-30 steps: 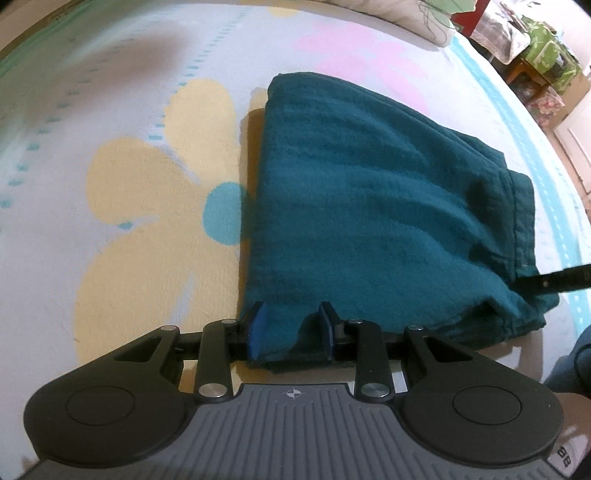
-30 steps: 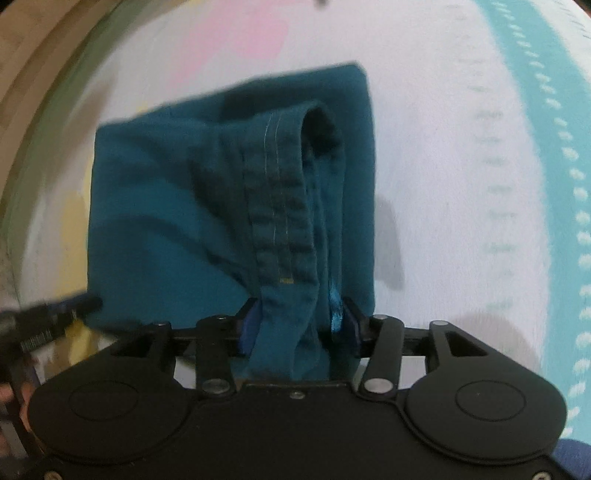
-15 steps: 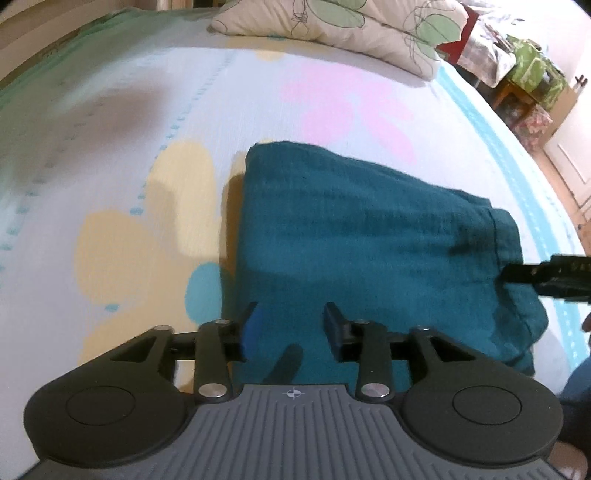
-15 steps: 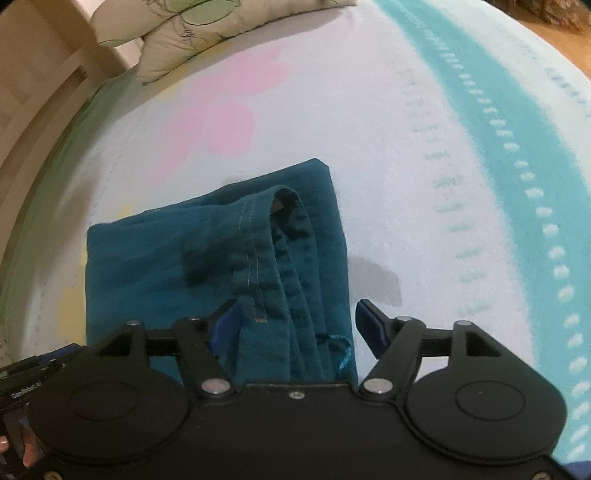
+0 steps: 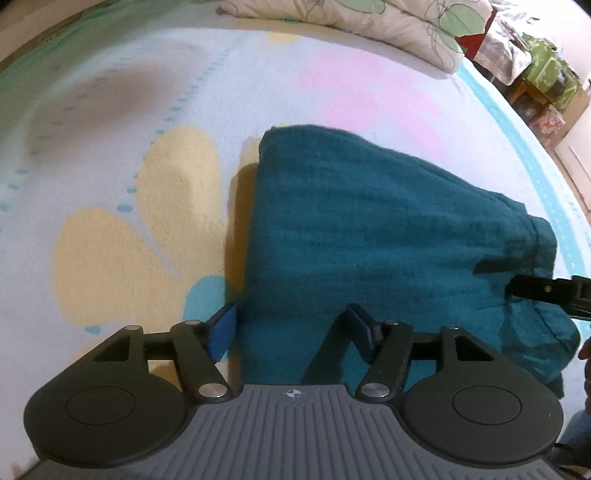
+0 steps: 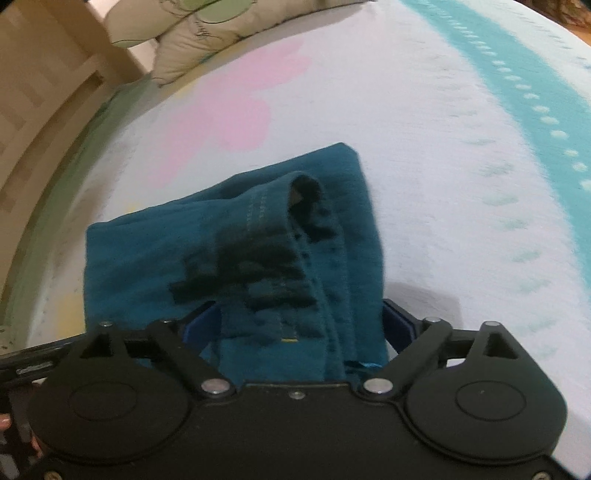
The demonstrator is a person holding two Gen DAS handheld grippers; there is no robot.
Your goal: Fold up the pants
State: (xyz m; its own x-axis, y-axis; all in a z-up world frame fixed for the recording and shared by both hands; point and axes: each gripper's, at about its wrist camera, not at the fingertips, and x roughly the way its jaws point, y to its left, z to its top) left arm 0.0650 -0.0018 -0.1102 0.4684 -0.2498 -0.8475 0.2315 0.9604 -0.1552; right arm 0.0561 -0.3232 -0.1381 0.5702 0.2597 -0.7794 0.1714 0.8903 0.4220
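A: The folded teal cotton pants (image 6: 236, 258) blur into blocky smears at the waistband in the right wrist view.

B: The black right gripper (image 5: 550, 290) is cut off by the left view's right edge.

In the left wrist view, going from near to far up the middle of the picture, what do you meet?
Left gripper, jaws spread apart → folded teal pants → pink flower print on the bedsheet → leaf-patterned pillow at the head of the bed.
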